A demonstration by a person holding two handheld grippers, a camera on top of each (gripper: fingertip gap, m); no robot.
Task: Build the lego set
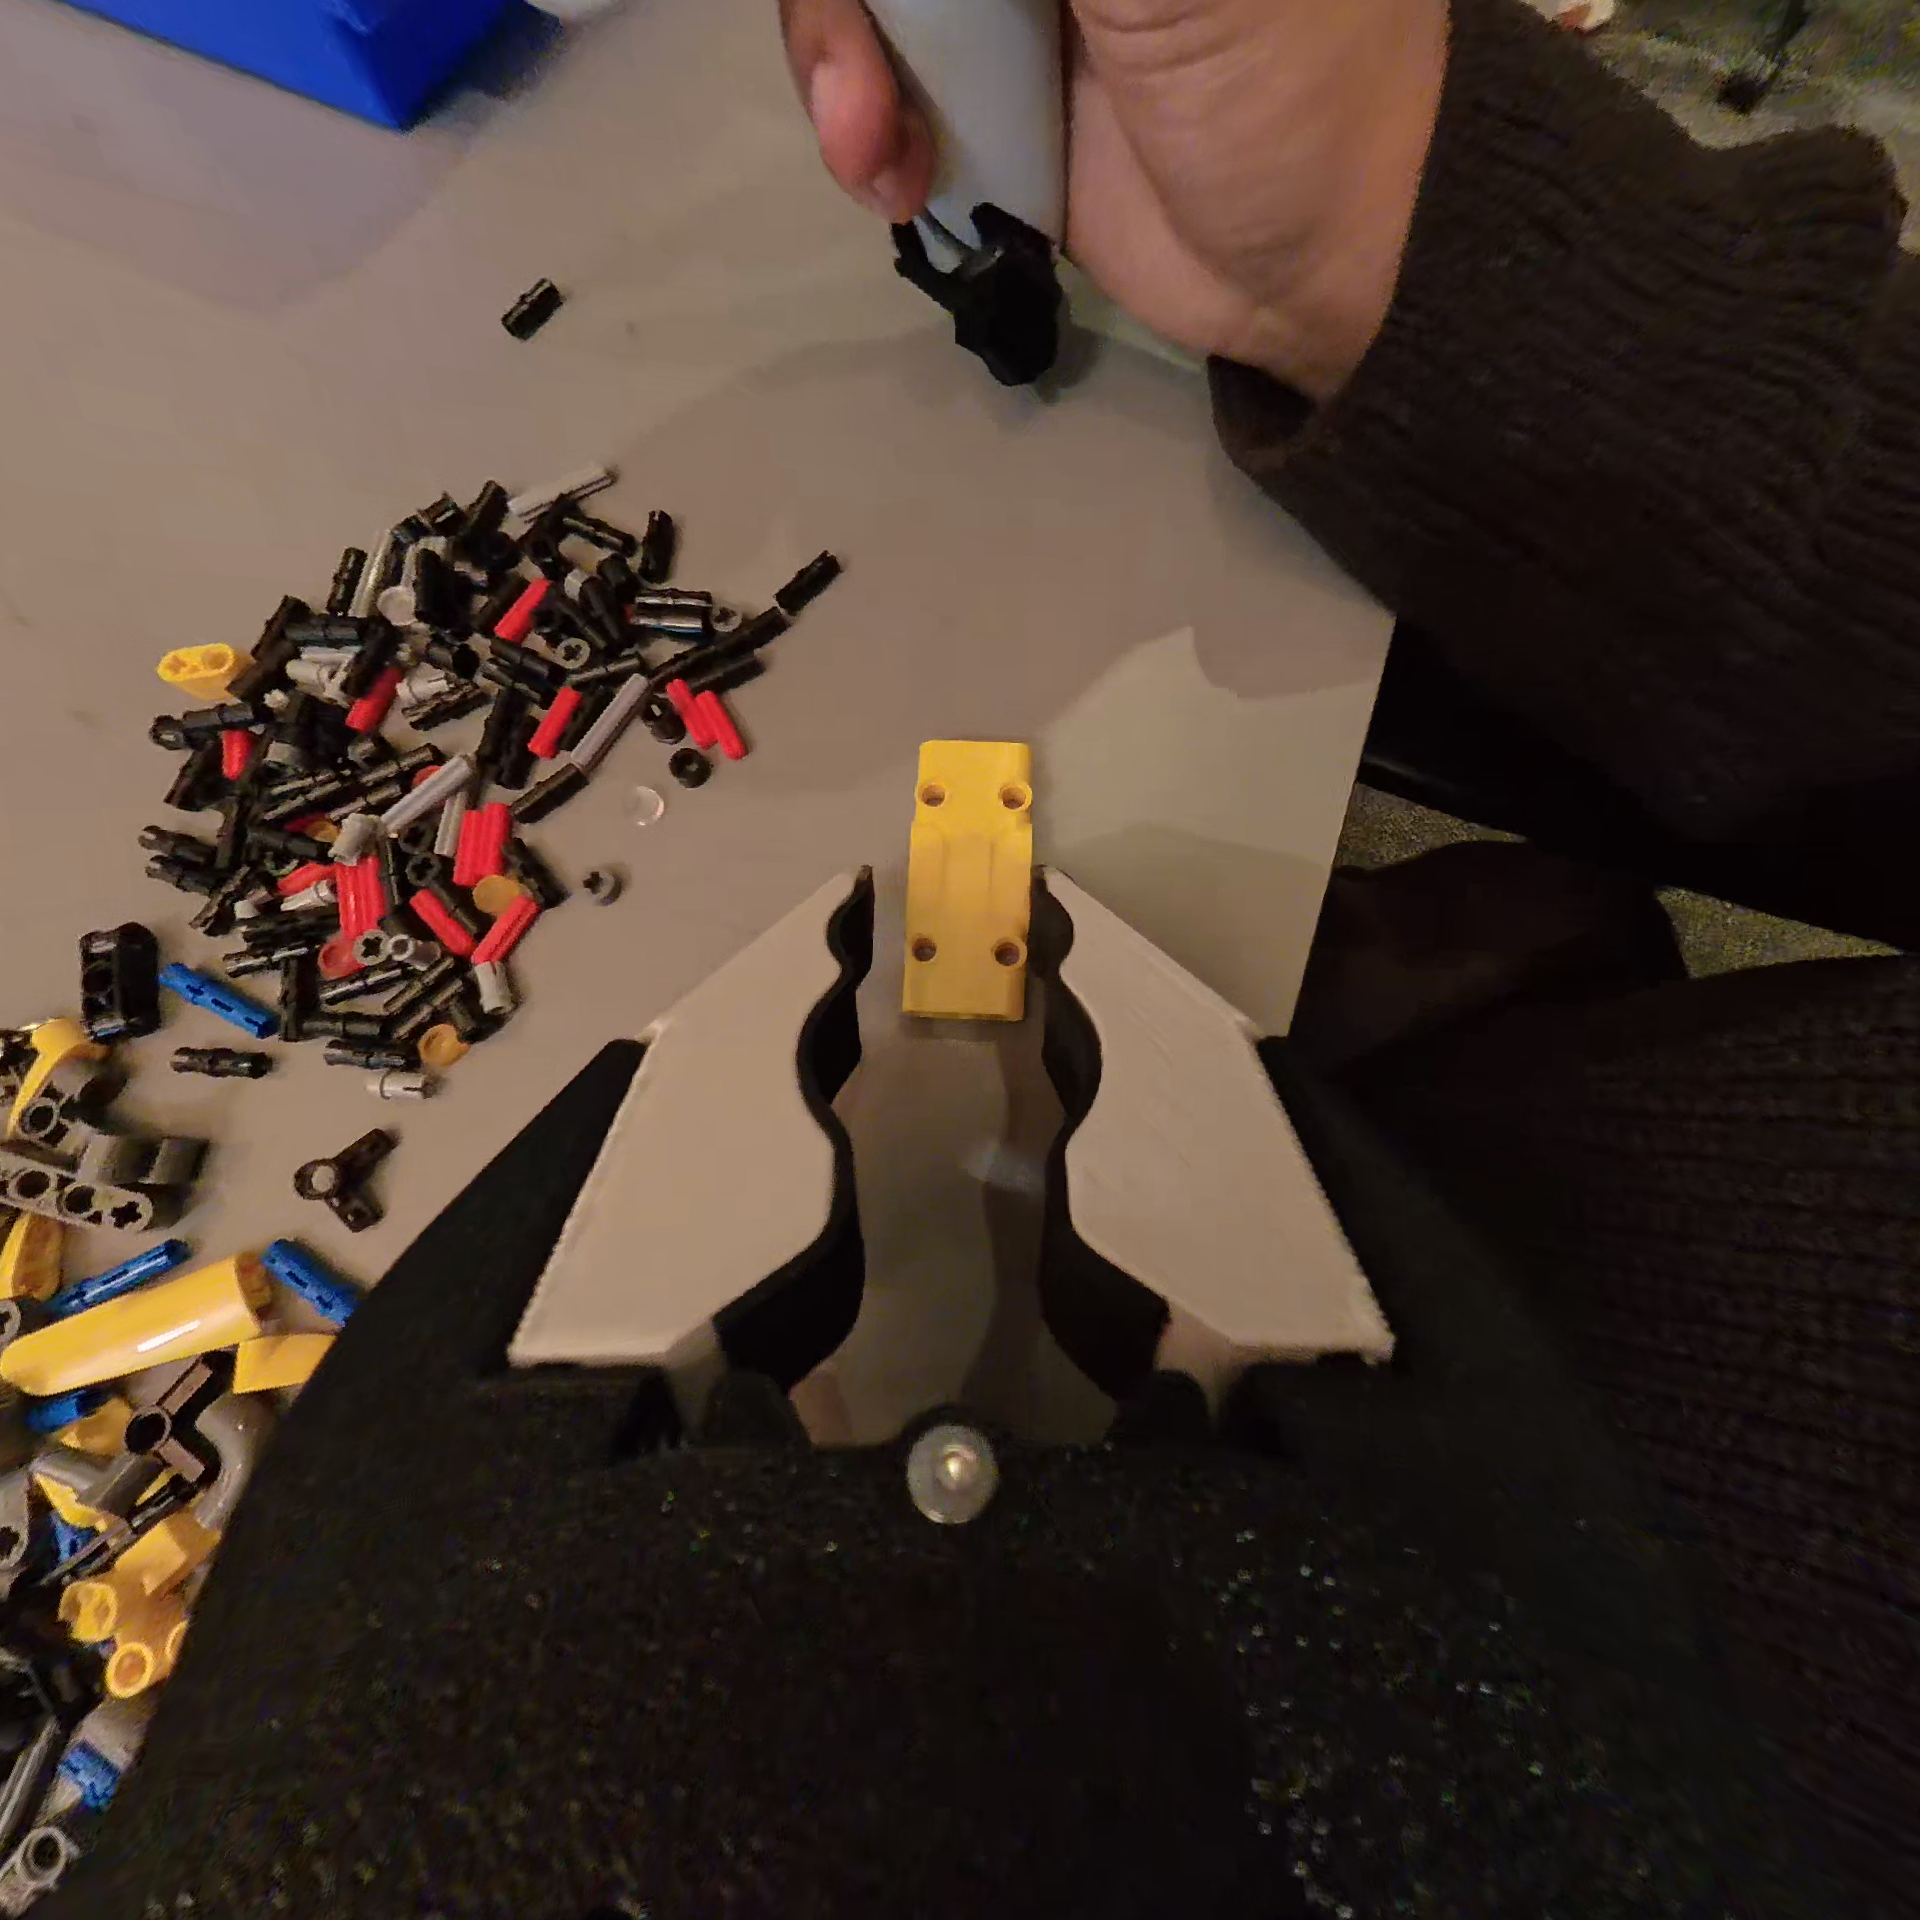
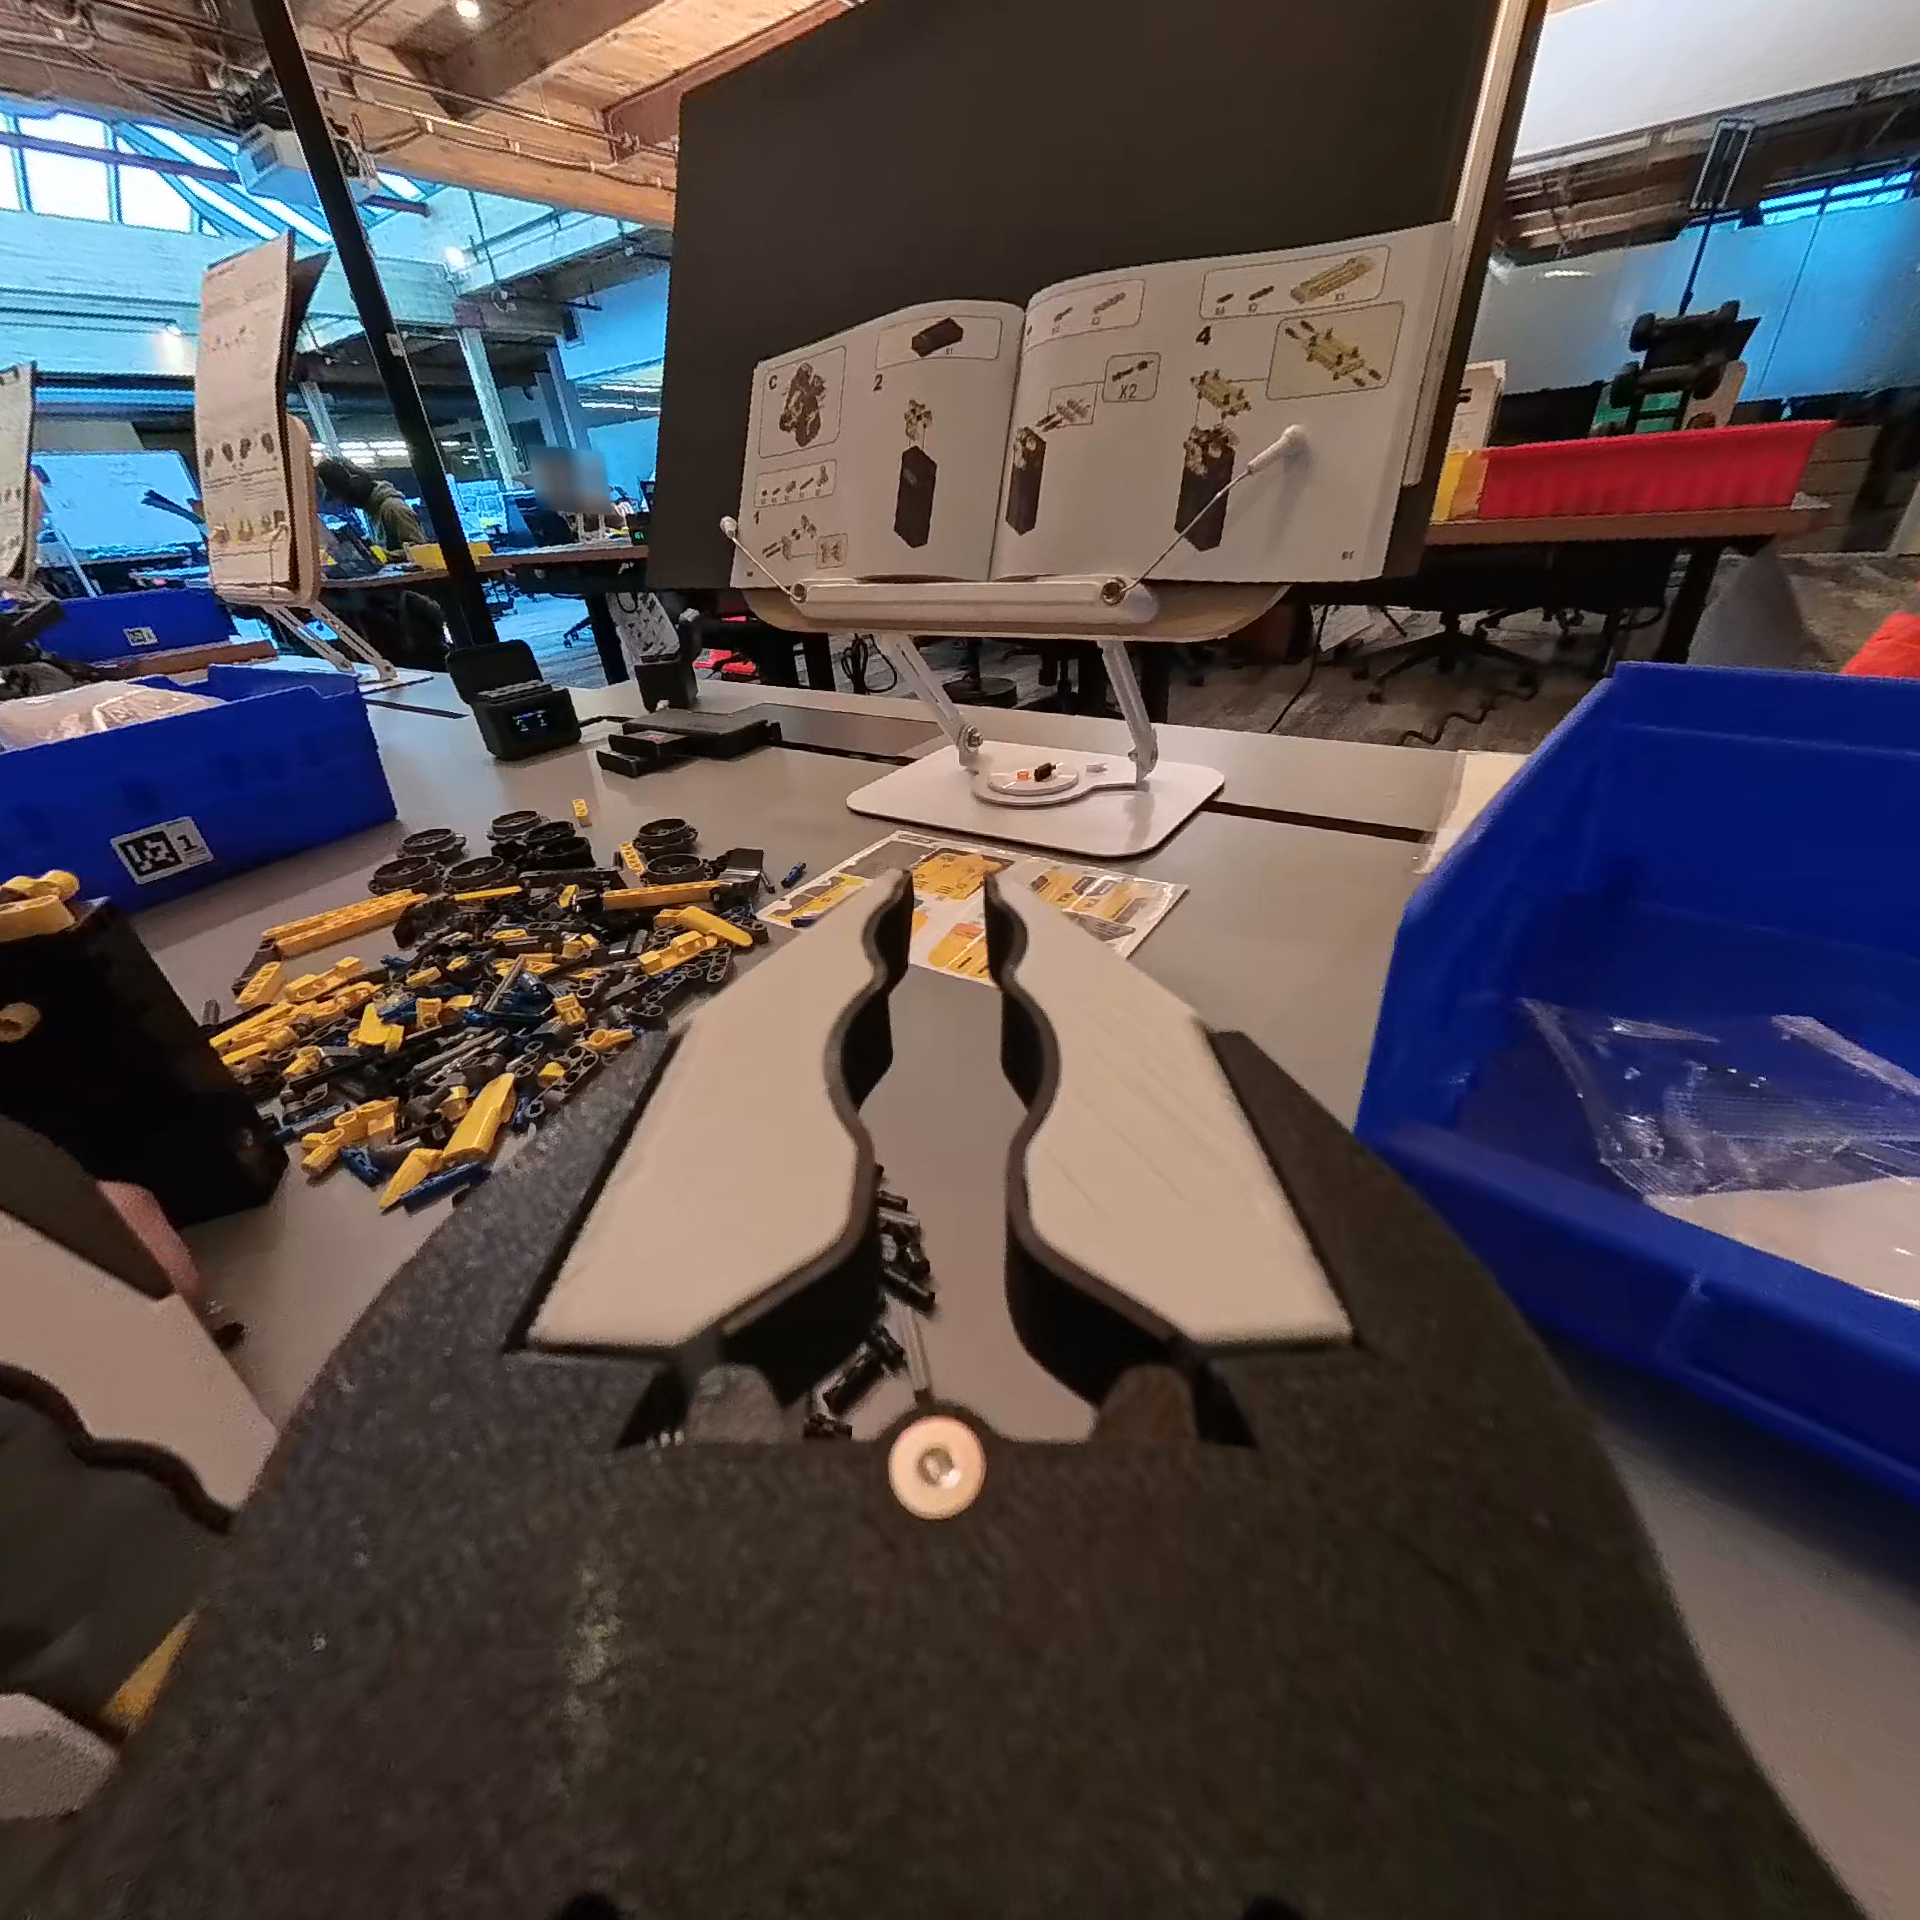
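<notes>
Left wrist view: left gripper clamped on a yellow block, its near end between the fingertips and far end sticking out over the grey table. Left of it, a pile of small pins, black, red and grey; more yellow and blue parts cut off at the left edge. Far up, a hand holds something grey with a black piece below, possibly the other gripper, mostly out of frame. Right wrist view: right gripper slightly apart, nothing between the tips. Beyond lie a sticker sheet, parts heap, open booklet on a stand. Blue bin right, partly cut off.
</notes>
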